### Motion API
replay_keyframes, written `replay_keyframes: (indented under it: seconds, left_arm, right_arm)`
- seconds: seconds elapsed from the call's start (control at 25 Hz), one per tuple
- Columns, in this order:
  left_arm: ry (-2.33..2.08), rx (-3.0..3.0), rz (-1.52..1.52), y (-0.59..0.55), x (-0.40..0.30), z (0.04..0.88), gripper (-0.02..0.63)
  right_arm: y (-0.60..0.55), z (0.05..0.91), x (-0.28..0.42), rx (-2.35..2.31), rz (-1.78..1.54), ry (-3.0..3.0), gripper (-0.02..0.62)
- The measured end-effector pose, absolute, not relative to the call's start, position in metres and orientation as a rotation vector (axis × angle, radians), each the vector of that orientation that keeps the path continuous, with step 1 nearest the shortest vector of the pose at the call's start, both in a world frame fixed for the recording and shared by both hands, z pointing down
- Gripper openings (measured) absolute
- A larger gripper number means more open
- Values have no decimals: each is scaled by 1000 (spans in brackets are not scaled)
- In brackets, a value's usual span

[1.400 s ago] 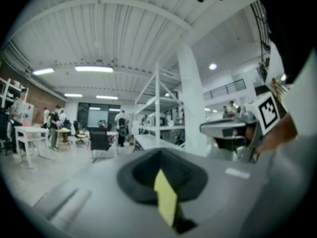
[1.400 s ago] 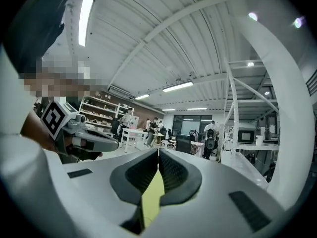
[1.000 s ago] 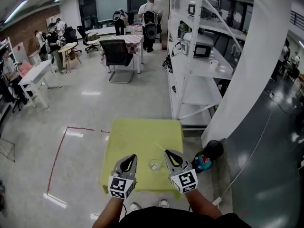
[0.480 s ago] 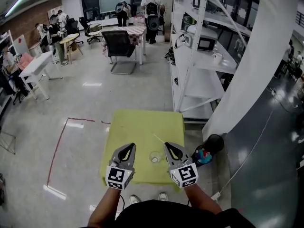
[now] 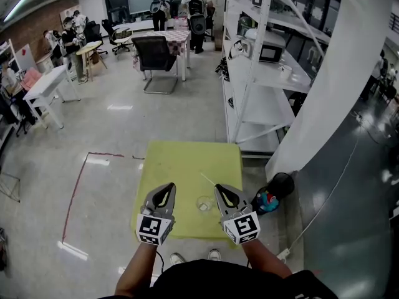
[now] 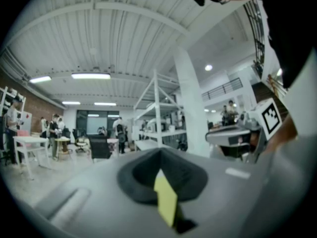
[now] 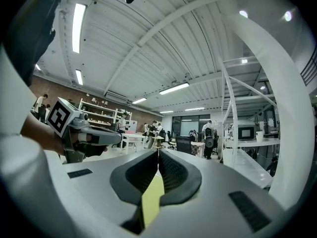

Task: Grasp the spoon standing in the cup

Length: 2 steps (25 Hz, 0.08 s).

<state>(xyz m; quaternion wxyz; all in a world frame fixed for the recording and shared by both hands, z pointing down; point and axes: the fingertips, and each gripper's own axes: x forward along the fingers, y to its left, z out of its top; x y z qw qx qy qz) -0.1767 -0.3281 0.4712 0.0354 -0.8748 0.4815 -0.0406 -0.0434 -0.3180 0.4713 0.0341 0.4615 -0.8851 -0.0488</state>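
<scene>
A clear glass cup stands on the yellow-green table, near its front edge. A thin spoon stands in the cup, its handle leaning up and to the left. My left gripper hovers to the left of the cup and my right gripper just to its right; neither touches it. Both point level across the table. In the left gripper view the left gripper has its jaws together with nothing held. In the right gripper view the right gripper is likewise shut and empty. Neither gripper view shows the cup.
A white shelving rack and a white pillar rise to the right of the table. A black bin with a coloured object beside it sits on the floor by the table's right edge. A red tape line marks the floor at left.
The left gripper has drifted slightly left and up in the picture, a little further from the cup. The right gripper, cup and spoon keep their places. Both grippers stay shut.
</scene>
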Motion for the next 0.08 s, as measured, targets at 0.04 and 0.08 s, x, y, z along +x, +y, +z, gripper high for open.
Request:
replay_keyframes:
  seconds: [0.04,0.08]
  left_arm:
    - [1481,-2687,-121,-329,-177,470,6]
    - [1482,-2687,-117,-330,-178,470,6]
  right_arm:
    - [-318,472,-44,1418,-154,-2717,11]
    - [-319,473,-44,1417,-159,-2713,12]
